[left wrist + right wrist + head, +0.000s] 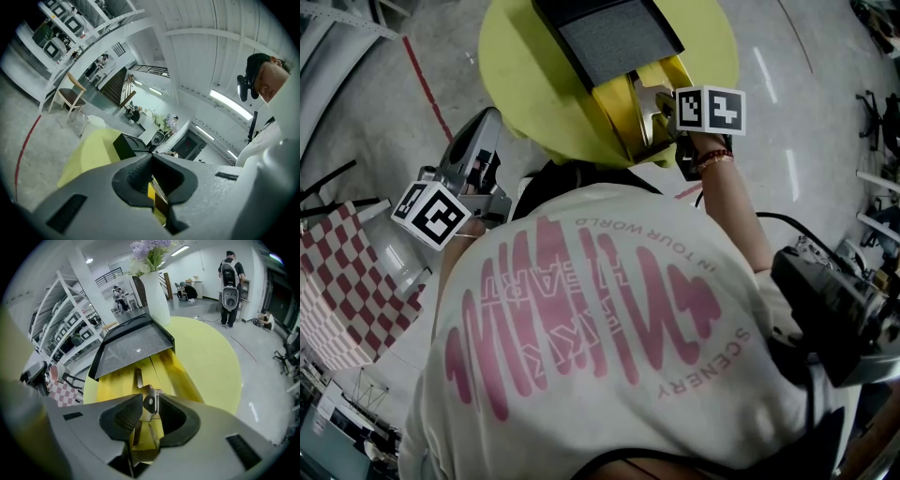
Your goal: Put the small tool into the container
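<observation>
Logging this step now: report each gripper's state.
Left gripper: jaws together, nothing gripped.
Right gripper: small tool stands between the jaws; whether they press on it cannot be told.

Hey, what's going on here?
A person is working with two handheld grippers at a round yellow table. The right gripper is at the open yellow container, its jaws apart with a small metal tool between them, reaching down into it. The left gripper is shut and empty, held off to the side.
</observation>
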The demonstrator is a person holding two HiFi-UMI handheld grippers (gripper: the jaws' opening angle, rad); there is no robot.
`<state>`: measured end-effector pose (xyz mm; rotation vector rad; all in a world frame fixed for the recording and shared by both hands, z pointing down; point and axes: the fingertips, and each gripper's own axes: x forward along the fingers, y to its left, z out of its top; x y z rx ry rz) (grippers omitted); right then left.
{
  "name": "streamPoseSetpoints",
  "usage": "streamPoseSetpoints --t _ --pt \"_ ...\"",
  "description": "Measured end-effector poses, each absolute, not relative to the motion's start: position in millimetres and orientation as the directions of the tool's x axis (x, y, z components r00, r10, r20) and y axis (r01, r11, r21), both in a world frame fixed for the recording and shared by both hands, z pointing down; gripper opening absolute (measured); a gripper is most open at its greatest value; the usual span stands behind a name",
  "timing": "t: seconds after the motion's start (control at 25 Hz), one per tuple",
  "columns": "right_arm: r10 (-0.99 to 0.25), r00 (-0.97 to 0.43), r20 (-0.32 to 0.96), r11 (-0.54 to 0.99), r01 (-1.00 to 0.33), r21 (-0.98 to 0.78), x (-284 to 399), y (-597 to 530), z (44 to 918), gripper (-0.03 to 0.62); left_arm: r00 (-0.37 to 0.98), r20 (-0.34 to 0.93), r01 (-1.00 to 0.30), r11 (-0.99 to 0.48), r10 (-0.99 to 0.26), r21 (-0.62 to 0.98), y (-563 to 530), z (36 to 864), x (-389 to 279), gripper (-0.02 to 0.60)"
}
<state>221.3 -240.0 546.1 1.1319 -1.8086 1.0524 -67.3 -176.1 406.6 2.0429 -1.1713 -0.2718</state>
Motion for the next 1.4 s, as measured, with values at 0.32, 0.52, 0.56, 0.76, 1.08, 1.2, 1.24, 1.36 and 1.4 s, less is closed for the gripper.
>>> streamPoseSetpoints --t 0.32,0.52,0.56,0.76,1.08,1.2,1.24,1.36,1.4 --pt "-0.345 -0.311 0.885 0.234 -0.942 -0.240 227.2 -236.2 541.5 0.107 0.589 0.161 -0.636 -0.331 -0.792 0.698 -181.9 404.8 -65.8 0.008" --pt "-0.387 -0.292 0.875 0.164 -0.955 -0.246 234.2 -235.4 535.7 0.106 0.617 0.156 -0.622 -0.356 -0.771 0.697 -184.5 402.2 -68.1 0.008" --pt "-0.401 -0.283 0.871 0.148 -0.959 -0.243 235.8 -234.4 532.8 0.106 0.621 0.157 -0.619 -0.359 -0.768 0.699 -184.0 402.0 -70.2 0.008" --pt "-0.505 -0.222 0.834 0.030 -0.970 -0.240 243.4 -233.2 513.3 0.081 0.658 0.139 -0.600 -0.404 -0.740 0.691 -192.0 395.4 -85.3 0.008" --pt "-0.715 -0.117 0.689 -0.104 -0.957 -0.271 254.7 -200.7 468.0 0.015 0.757 0.113 -0.533 -0.508 -0.644 0.676 -194.1 387.5 -90.1 0.008" --pt "-0.808 -0.125 0.575 -0.114 -0.925 -0.362 243.0 -184.1 445.6 0.009 0.801 0.109 -0.498 -0.555 -0.588 0.667 -191.3 386.3 -89.6 0.008" --pt "-0.833 -0.130 0.538 -0.111 -0.913 -0.393 238.7 -177.2 438.1 0.006 0.816 0.107 -0.485 -0.571 -0.569 0.662 -190.0 385.2 -89.1 0.008" --pt "-0.897 -0.144 0.418 -0.096 -0.858 -0.504 225.5 -154.8 414.6 0.006 0.849 0.108 -0.455 -0.613 -0.516 0.646 -182.8 381.5 -90.8 0.008" --pt "-0.915 -0.143 0.378 -0.093 -0.836 -0.541 221.7 -147.6 406.7 0.006 0.857 0.109 -0.447 -0.623 -0.503 0.642 -179.9 380.3 -92.4 0.008"
